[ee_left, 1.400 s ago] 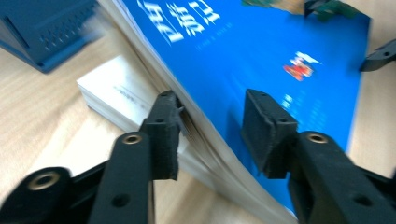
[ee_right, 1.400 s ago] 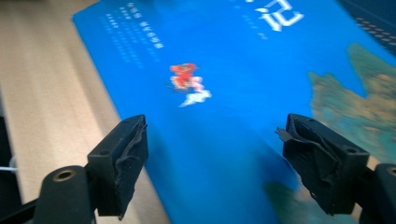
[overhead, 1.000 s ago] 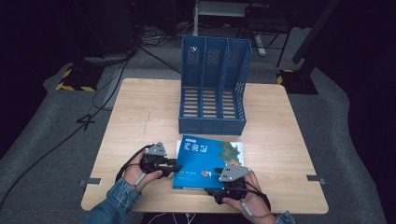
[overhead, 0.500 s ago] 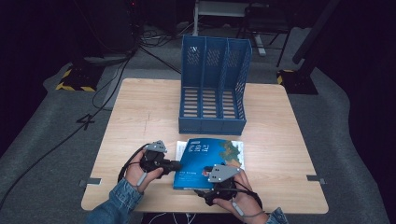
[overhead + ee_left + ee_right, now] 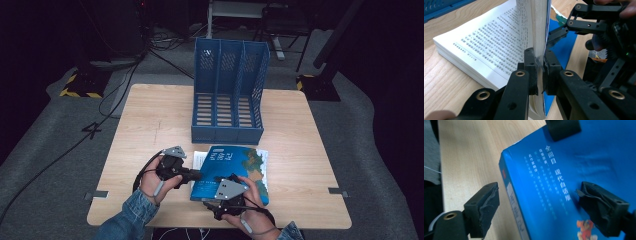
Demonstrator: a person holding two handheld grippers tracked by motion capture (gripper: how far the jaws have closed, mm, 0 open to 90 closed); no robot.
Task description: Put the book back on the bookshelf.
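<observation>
A blue paperback book (image 5: 237,162) lies on the wooden table (image 5: 150,115), in front of the rack. My left gripper (image 5: 196,175) is at the book's left edge. In the left gripper view it (image 5: 539,56) is shut on the cover and a wad of pages, holding them upright above the open text page (image 5: 496,37). My right gripper (image 5: 222,186) is at the book's near edge. Seen in the right gripper view, it (image 5: 537,192) stands open, one jaw over the table (image 5: 469,152) and one over the blue cover (image 5: 564,165) beside the spine.
A blue three-slot file rack (image 5: 230,95) stands open-topped at the middle back of the table, just behind the book. Bare wood lies left and right of the book. Dark floor with cables surrounds the table.
My right gripper has moved left along the book's near edge, toward the left gripper. The left gripper has stayed at the book's left edge.
</observation>
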